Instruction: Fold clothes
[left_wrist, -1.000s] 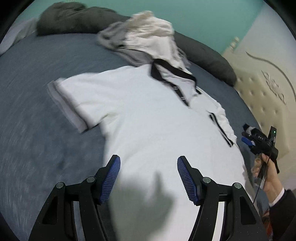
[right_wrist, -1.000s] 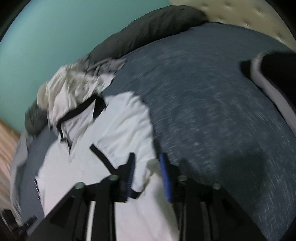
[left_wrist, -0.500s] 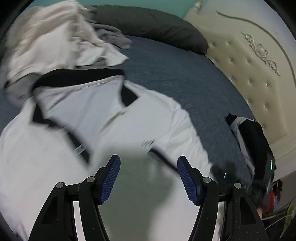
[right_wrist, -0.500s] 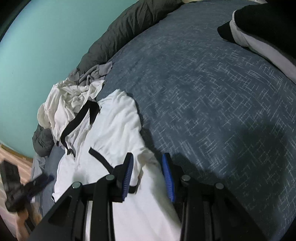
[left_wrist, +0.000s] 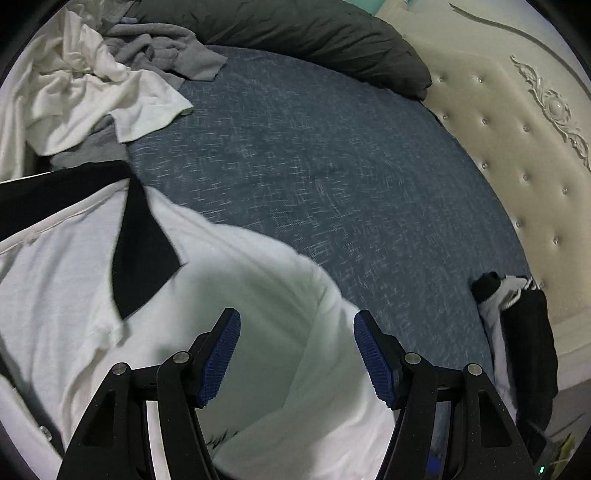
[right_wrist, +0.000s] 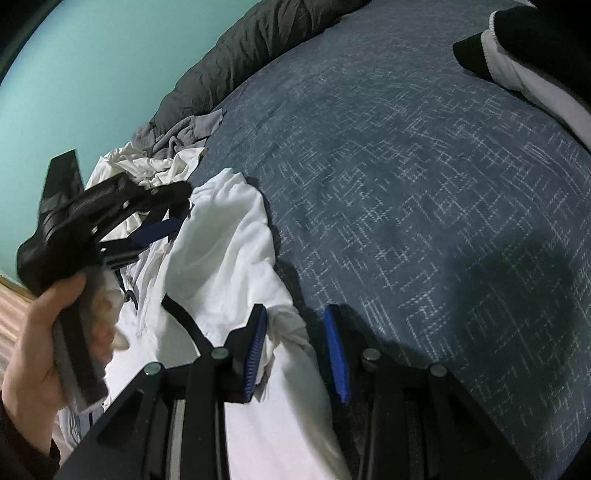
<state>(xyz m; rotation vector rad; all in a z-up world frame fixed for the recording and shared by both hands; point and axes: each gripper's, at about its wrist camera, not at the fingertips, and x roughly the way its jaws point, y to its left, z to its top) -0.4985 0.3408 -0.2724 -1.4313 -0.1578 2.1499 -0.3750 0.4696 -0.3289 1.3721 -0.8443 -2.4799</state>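
Note:
A white polo shirt (left_wrist: 229, 280) with a black collar (left_wrist: 136, 251) lies on the blue bed (left_wrist: 332, 158). My left gripper (left_wrist: 295, 347) is open just above the shirt's shoulder and sleeve. It also shows in the right wrist view (right_wrist: 155, 236), held in a hand. The shirt (right_wrist: 229, 258) shows there with its sleeve bunched up. My right gripper (right_wrist: 297, 350) stands part open around the crumpled sleeve end (right_wrist: 288, 328). I cannot tell whether the pads touch the cloth.
A heap of white and grey clothes (left_wrist: 92, 74) lies at the far left. A dark grey duvet (left_wrist: 314, 33) runs along the back. A black and white garment (left_wrist: 517, 325) lies at the right by the padded headboard (left_wrist: 517, 147).
My left gripper has swung right from the shirt's body to its collar and shoulder, close to my right gripper. My right gripper has opened wider around the sleeve end.

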